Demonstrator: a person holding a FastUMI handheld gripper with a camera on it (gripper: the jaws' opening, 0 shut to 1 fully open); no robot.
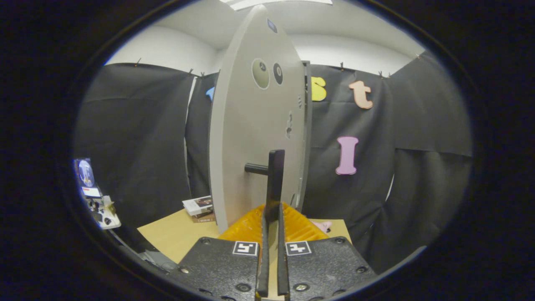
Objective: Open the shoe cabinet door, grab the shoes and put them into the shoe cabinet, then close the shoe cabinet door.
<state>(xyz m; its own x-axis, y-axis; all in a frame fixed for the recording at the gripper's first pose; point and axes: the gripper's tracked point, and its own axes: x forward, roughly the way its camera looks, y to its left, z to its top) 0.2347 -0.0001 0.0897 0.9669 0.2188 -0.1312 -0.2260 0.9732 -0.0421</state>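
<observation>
My jaws (273, 217) are clamped on the door handle (276, 179) of the shoe cabinet door (250, 138); I'd swing steadily along the hinge arc, grip firm

The place was a recording booth set up inside a plain room, not a lived-in home. Black cloth (138, 138) hung by small clips from a line formed its walls, with white painted wall and ceiling showing above. A pale wooden tabletop (175, 234) held a tall grey cabinet door with a dark bar handle (255, 121) standing alone as a prop, and a small stack of books (199, 208) lay beside it. Off to one side a lit screen (87, 175) stood over a white surface cluttered with small equipment.
</observation>
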